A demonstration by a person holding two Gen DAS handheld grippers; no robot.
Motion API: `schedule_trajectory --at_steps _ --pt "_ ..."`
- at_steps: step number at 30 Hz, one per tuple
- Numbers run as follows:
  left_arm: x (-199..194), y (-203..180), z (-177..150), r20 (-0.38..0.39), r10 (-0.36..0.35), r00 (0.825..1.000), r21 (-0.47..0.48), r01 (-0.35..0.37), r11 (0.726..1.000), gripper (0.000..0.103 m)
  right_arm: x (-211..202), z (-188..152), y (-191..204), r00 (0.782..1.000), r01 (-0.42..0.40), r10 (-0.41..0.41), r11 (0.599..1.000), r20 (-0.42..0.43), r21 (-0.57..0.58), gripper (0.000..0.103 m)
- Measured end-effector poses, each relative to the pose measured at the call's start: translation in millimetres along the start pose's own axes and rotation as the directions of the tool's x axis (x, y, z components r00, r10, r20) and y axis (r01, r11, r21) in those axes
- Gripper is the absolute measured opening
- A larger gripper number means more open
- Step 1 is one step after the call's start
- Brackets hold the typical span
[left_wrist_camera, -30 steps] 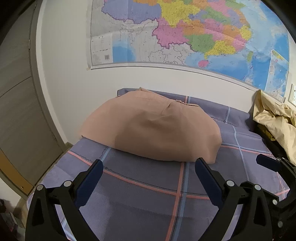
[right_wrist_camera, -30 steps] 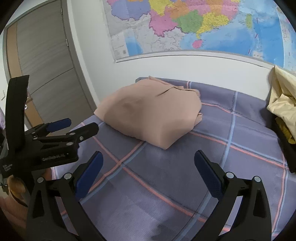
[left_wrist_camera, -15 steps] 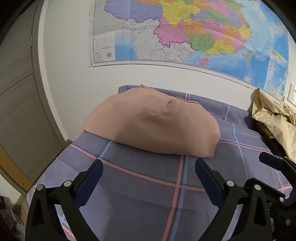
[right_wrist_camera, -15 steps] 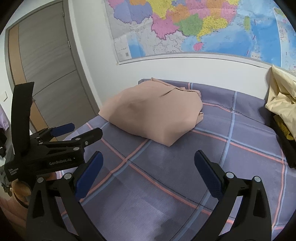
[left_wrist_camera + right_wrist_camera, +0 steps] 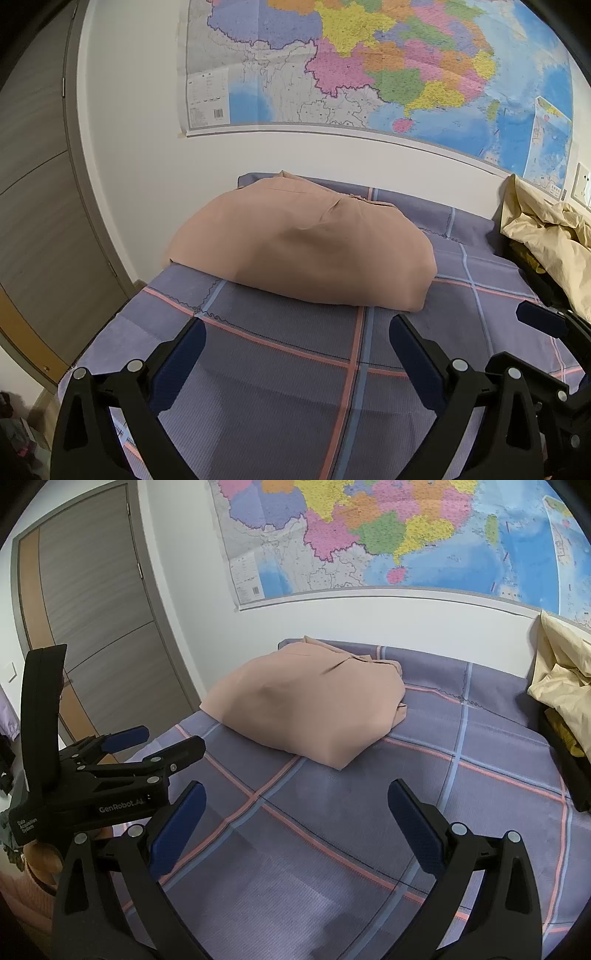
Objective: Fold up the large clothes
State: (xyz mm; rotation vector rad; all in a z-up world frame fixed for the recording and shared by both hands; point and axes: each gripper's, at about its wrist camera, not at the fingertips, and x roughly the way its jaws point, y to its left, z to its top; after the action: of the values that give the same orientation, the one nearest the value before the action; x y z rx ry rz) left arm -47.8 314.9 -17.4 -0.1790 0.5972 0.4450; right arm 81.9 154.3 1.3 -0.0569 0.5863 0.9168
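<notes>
A folded peach-pink garment (image 5: 303, 251) (image 5: 306, 709) lies in a neat bundle at the far side of a purple checked bed (image 5: 288, 354) (image 5: 369, 812), close to the wall. My left gripper (image 5: 295, 332) hangs open over the sheet, well short of the bundle, with nothing between its fingers. My right gripper (image 5: 297, 797) is likewise open and empty, a little further back. In the right wrist view the left gripper (image 5: 162, 738) shows from the side at the left edge, jaws apart.
A crumpled pale-yellow cloth (image 5: 546, 236) (image 5: 561, 679) is heaped at the bed's right edge. A large wall map (image 5: 369, 66) hangs above the bed. A grey and wood door (image 5: 85, 620) stands to the left. The near half of the sheet is bare.
Both grippers have drawn back and up from the folded garment, which now sits further away in both views. Both stay open; the garment has not moved.
</notes>
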Motion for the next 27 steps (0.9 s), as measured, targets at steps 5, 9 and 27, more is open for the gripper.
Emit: schedule_trajectory --at_steps 5,9,27 --pt "-0.8 -1.0 -0.5 0.003 0.000 1.000 0.006 0.000 1.000 0.096 0.4 0.0 -0.1 1.000 0.000 0.000 1.000 -0.001 0.002 0.097" --pt "-2.1 -2.4 -0.2 0.005 0.005 1.000 0.012 -0.005 1.000 0.096 -0.3 -0.4 -0.4 1.000 0.000 0.000 1.000 -0.006 0.005 0.097" --pt "-0.1 -5.8 -3.7 -0.007 0.004 1.000 0.015 -0.003 1.000 0.096 0.5 -3.2 -3.9 1.000 -0.003 0.003 1.000 -0.011 0.021 0.097"
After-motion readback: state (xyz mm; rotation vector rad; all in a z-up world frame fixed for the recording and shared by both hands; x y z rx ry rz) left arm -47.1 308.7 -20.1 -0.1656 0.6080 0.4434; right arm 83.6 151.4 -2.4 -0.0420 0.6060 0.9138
